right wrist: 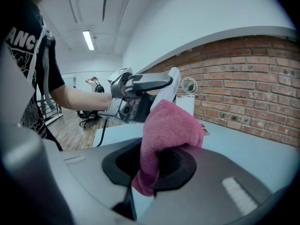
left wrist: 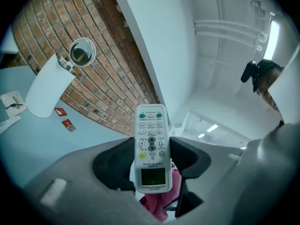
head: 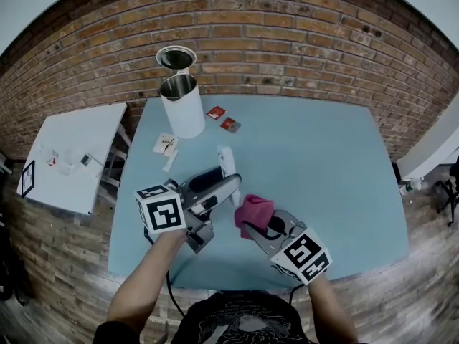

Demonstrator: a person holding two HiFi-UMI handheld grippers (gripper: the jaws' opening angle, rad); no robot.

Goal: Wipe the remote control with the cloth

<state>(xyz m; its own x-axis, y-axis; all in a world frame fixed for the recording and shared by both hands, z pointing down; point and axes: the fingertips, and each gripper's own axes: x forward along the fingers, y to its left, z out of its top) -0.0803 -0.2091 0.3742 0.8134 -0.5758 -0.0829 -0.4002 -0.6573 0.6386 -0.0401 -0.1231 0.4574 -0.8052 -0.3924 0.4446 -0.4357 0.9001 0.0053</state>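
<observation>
A white remote control (left wrist: 151,146) with buttons and a small screen stands between the jaws of my left gripper (left wrist: 151,161), which is shut on its lower half. In the head view the remote control (head: 226,162) sticks out of my left gripper (head: 219,185) above the blue table. My right gripper (right wrist: 157,163) is shut on a pink cloth (right wrist: 169,130), which bunches up above the jaws. From the head view the pink cloth (head: 253,211) hangs just right of the remote, held by my right gripper (head: 264,229). The remote (right wrist: 167,89) appears behind the cloth.
A white cylindrical bin (head: 181,100) with an open lid stands at the back of the blue table (head: 323,163). Two small red packets (head: 223,118) and a white card (head: 166,145) lie near it. A white side table (head: 72,153) stands left, a brick wall (head: 287,41) behind.
</observation>
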